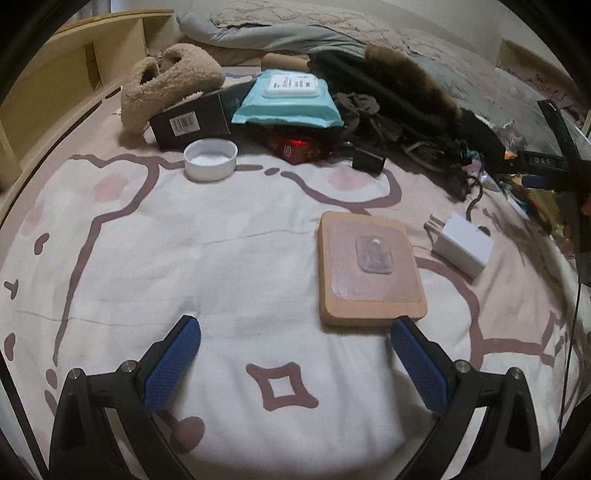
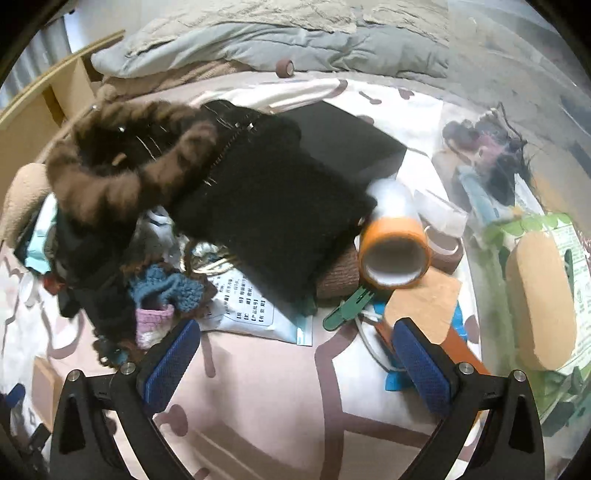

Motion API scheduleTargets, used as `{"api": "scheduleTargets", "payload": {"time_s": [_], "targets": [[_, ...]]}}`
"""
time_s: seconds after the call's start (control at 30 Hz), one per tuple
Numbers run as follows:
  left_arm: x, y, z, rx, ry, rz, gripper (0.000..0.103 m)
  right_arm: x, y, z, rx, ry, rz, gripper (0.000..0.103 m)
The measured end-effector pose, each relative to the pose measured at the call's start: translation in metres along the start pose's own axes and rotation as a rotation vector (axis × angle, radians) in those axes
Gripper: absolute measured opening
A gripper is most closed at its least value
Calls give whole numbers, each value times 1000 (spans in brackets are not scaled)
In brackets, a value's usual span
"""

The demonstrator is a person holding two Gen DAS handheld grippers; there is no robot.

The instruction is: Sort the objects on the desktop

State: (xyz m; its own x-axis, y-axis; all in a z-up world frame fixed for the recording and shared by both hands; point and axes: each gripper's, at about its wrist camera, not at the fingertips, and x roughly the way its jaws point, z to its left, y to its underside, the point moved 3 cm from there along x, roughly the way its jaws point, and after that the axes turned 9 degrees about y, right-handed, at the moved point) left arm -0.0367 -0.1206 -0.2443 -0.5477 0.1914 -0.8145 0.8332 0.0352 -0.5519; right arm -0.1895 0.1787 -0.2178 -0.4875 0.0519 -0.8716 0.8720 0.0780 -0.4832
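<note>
In the left wrist view my left gripper (image 1: 294, 332) is open above a patterned bedsheet, with nothing between its blue pads. A square wooden coaster (image 1: 369, 269) lies just ahead, near the right finger. Beyond it sit a white charger plug (image 1: 463, 245), a white round dish (image 1: 210, 159), a black barcode box (image 1: 192, 123), a teal wipes pack (image 1: 288, 99) and a red box (image 1: 303, 149). My right gripper (image 2: 295, 336) is open over the sheet. An orange tape roll (image 2: 394, 254), a green clip (image 2: 349, 304), a printed sachet (image 2: 251, 306) and small knitted pieces (image 2: 162, 295) lie ahead of it.
A fluffy beige slipper (image 1: 166, 85) rests on the black box. A black fur-trimmed garment (image 2: 229, 184) covers the middle of the right wrist view, with a dark flat box (image 2: 347, 140) behind it. A clear bin (image 2: 535, 240) holds packets at right. A grey duvet (image 1: 295, 29) lies behind.
</note>
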Motion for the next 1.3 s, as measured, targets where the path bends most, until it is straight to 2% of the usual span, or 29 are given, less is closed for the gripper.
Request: {"api": "scheduleTargets", "payload": {"time_s": [0.13, 0.27, 0.43, 0.63, 0.7, 0.8, 0.93, 1.0, 1.07, 1.13, 1.2, 1.3], "targets": [[-12, -7, -12, -7, 77, -62, 103, -11, -5, 33, -80, -134, -19, 103], [0, -14, -32, 11, 101, -47, 103, -10, 1, 69, -248, -302, -15, 103], [22, -9, -53, 108, 45, 17, 103, -2, 26, 96, -485, -312, 11, 103], [27, -10, -45, 121, -48, 13, 103, 2, 46, 110, -628, -319, 64, 103], [28, -11, -32, 88, -78, 15, 103, 8, 48, 112, -636, -296, 67, 103], [25, -11, -20, 39, -62, 13, 103, 15, 38, 112, -584, -248, 56, 103], [22, -9, -16, 54, -87, 10, 103, 25, 12, 90, -429, -99, 10, 103], [21, -8, -14, 51, -86, 7, 103, 27, 2, 75, -352, -81, 4, 103], [20, -9, -14, 49, -72, 2, 103, 24, -2, 68, -322, -121, 1, 103], [17, -11, -15, 48, -30, -16, 103, 17, -1, 72, -345, -185, -2, 103], [16, -16, -15, 41, -4, -29, 103, 8, 4, 82, -405, -247, -17, 103], [18, -25, -13, 30, -2, -40, 103, -6, 20, 104, -542, -338, -33, 103]]}}
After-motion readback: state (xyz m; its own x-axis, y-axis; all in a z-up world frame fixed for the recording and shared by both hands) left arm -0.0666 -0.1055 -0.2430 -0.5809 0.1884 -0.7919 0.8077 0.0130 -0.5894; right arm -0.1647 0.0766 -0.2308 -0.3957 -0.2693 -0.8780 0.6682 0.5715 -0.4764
